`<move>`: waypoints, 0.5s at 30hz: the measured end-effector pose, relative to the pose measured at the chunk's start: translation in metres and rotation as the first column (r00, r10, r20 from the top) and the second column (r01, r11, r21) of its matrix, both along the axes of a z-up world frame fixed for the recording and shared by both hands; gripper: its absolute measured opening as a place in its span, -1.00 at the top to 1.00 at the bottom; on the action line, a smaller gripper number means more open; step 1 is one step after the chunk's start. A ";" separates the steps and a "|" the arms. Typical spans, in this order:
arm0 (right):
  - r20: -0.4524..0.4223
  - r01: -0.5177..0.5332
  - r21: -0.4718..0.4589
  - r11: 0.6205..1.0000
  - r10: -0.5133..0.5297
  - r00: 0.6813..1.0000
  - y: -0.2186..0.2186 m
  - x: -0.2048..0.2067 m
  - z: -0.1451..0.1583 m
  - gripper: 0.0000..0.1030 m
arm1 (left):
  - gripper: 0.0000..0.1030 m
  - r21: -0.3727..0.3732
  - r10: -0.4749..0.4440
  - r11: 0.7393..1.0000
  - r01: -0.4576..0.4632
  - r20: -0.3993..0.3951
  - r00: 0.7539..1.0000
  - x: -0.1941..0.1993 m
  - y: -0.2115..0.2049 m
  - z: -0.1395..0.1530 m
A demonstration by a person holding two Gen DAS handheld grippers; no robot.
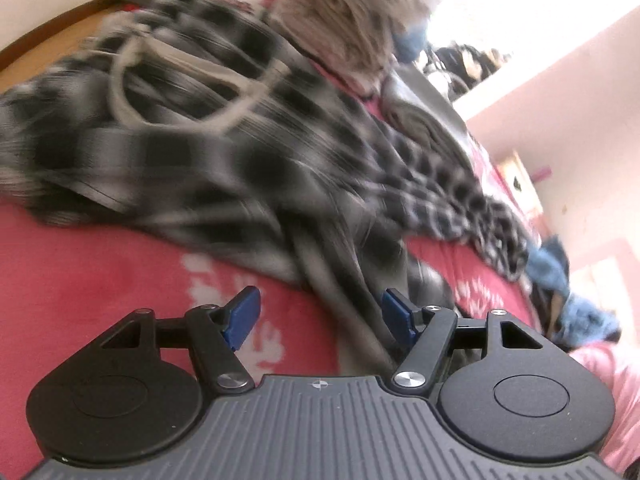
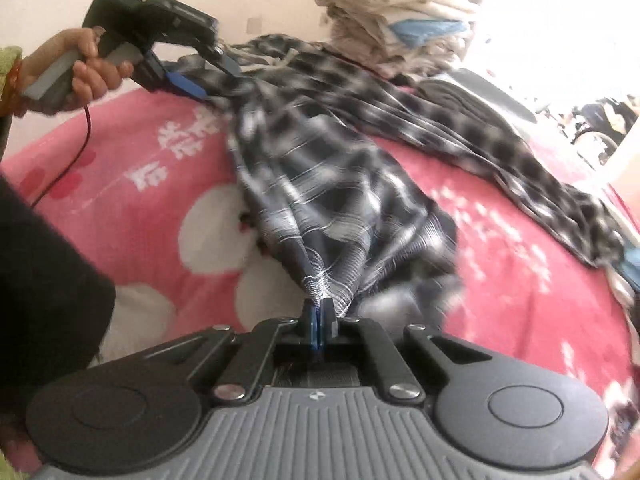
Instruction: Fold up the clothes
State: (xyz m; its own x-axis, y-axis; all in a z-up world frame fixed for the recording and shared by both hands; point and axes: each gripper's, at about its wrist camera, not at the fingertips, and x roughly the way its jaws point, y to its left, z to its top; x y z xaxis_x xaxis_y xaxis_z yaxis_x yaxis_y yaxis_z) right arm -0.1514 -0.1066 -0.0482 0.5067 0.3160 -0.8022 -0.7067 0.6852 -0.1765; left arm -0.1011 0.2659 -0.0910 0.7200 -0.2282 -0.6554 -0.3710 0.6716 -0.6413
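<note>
A black-and-white checked shirt [image 2: 340, 168] lies spread and rumpled across a bed covered with a pink blanket [image 2: 132, 184] printed with white flowers. The right gripper [image 2: 320, 316] has its blue pads pressed flat together on a bunched corner of the shirt's hem, so the cloth fans out from the pinch toward the far side of the bed. Across the shirt, a hand [image 2: 76, 72] holds the left gripper [image 2: 208, 76] by its grey handle, a thin dark cable hanging from it; its blue fingers stand apart at the shirt's far edge, near the collar end. From that gripper's own camera the jaws are plainly spread, with a fold of the checked cloth running down between them, close to the right-hand finger [image 1: 396, 312], though I cannot tell whether it touches. Behind the shirt a stack of folded pale clothes [image 2: 392, 12] sits on the bed, and a dark grey garment [image 2: 472, 96] lies beside it
</note>
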 end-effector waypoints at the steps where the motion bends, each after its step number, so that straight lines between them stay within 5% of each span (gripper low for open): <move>1: 0.000 0.004 -0.004 1.000 -0.004 1.000 -0.004 -0.002 0.001 0.96 | -0.31 -0.019 0.019 1.000 -0.019 0.006 1.000 -0.004 0.006 0.001; 6: 0.001 0.002 0.005 1.000 -0.002 1.000 -0.012 -0.016 0.009 0.96 | -0.31 -0.073 0.150 0.986 -0.151 -0.014 0.989 -0.023 0.034 0.001; 15: -0.009 -0.017 -0.009 1.000 0.017 1.000 -0.017 -0.024 0.008 0.96 | -0.31 -0.099 0.366 0.922 -0.375 -0.102 0.925 -0.077 0.079 -0.011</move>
